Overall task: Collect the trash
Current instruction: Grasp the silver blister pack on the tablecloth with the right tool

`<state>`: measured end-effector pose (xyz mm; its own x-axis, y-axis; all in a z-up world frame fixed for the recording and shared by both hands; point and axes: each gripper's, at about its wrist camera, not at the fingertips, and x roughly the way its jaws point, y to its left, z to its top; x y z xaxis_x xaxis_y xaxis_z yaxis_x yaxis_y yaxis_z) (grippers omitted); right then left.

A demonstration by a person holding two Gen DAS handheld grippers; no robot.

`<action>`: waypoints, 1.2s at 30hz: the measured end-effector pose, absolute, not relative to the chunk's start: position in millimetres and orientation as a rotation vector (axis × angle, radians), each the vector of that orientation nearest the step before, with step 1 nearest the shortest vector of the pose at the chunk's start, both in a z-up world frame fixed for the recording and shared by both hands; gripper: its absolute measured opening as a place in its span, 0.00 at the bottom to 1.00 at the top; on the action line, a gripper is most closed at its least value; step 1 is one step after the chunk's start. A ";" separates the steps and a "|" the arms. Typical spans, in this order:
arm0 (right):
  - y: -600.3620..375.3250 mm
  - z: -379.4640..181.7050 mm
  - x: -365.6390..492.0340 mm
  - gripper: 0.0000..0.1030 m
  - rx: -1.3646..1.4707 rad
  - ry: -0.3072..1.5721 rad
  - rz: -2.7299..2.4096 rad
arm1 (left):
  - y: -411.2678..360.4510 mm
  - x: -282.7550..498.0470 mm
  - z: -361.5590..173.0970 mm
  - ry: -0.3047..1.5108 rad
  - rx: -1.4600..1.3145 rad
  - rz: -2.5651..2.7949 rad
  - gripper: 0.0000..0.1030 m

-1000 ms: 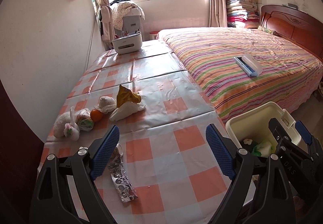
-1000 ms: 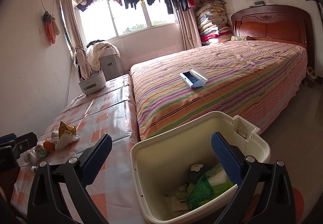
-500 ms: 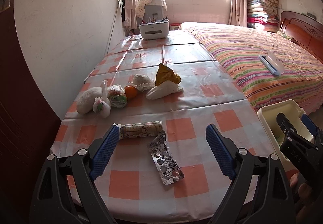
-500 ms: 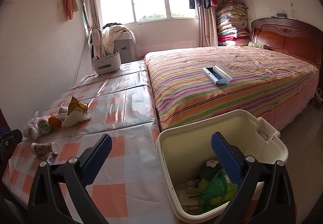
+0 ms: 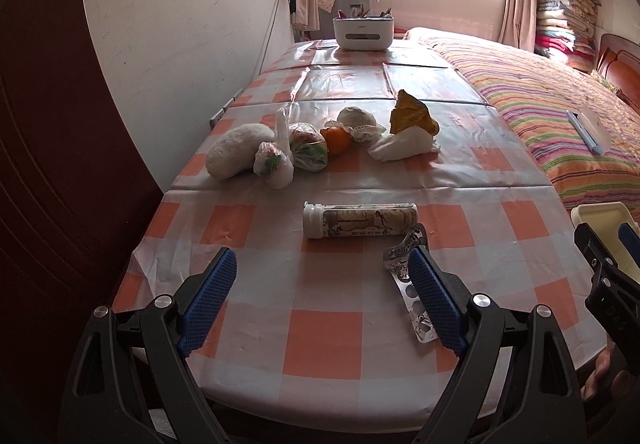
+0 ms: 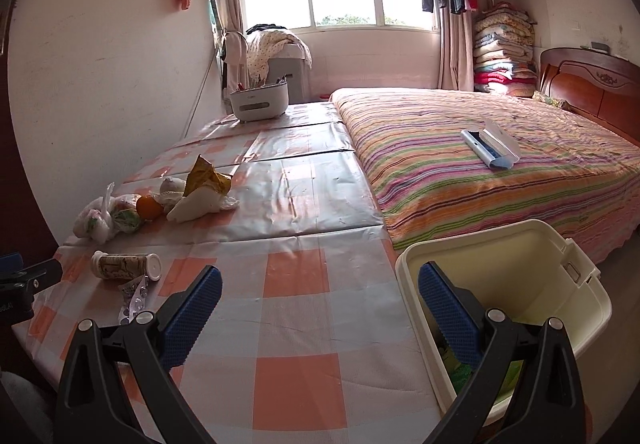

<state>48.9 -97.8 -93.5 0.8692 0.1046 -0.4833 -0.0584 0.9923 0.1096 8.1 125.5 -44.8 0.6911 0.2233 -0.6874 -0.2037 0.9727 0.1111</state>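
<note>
Left gripper [image 5: 322, 290] moved closer; tube [image 5: 359, 220] ahead of gaping jaws; right gripper [image 6: 319, 302] spread, empty.

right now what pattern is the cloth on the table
Orange and white checked plastic tablecloth, clearest in the left wrist view.

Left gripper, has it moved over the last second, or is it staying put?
Yes. The left gripper has swung left and pulled back: the white organizer box shifted rightward in its view, and the lying bottle came into sight.
</note>
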 end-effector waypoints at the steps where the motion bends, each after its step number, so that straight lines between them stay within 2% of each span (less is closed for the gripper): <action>1: -95.9 -93.1 49.6 0.93 0.090 0.510 0.088 | 127.0 7.7 -44.7 0.770 0.027 0.246 0.84; 18: -59.8 -57.4 70.2 0.93 0.048 0.481 0.321 | 151.0 29.0 -29.5 0.664 0.038 0.303 0.84; 36: 26.1 -95.0 74.6 0.93 -0.049 0.626 0.528 | 209.0 53.9 -55.8 0.699 -0.044 0.353 0.84</action>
